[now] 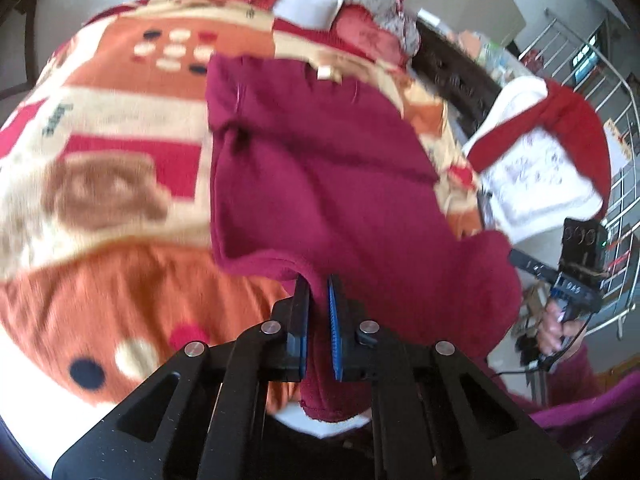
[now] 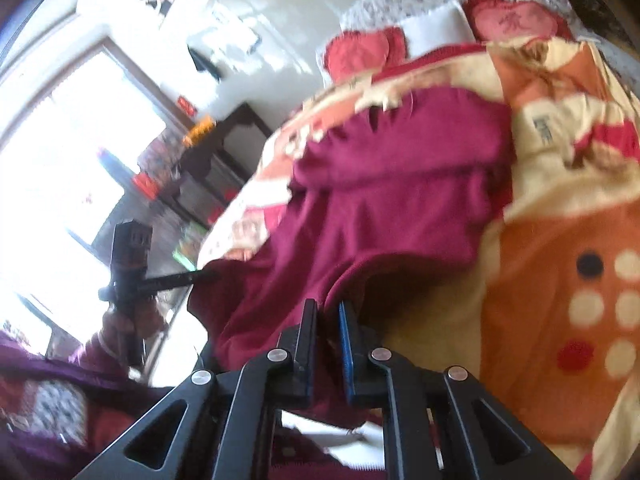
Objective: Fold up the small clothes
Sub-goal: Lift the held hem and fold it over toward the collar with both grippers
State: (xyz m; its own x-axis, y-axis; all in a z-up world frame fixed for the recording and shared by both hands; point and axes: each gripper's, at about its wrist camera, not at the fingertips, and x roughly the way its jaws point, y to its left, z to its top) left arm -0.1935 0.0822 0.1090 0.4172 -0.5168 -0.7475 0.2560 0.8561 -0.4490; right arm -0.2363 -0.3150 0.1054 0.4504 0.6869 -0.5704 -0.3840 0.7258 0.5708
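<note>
Both grippers' fingers (image 1: 335, 312) clenched on maroon shirt (image 1: 316, 168), lengthwise away, collar far.

A fleece blanket (image 1: 104, 184) in orange, cream and red blocks, printed with dots and a brown bear, covers the bed. Red cushions (image 1: 368, 36) and a white pillow (image 1: 308, 6) lie near its head against floral fabric (image 2: 404, 4). A dark wooden cabinet (image 2: 224, 148) stands beside a bright window (image 2: 68, 148). Metal railings (image 1: 600, 92) show at the right.

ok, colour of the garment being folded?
Dark magenta-red garment, plain; left wrist view shows it best.
</note>
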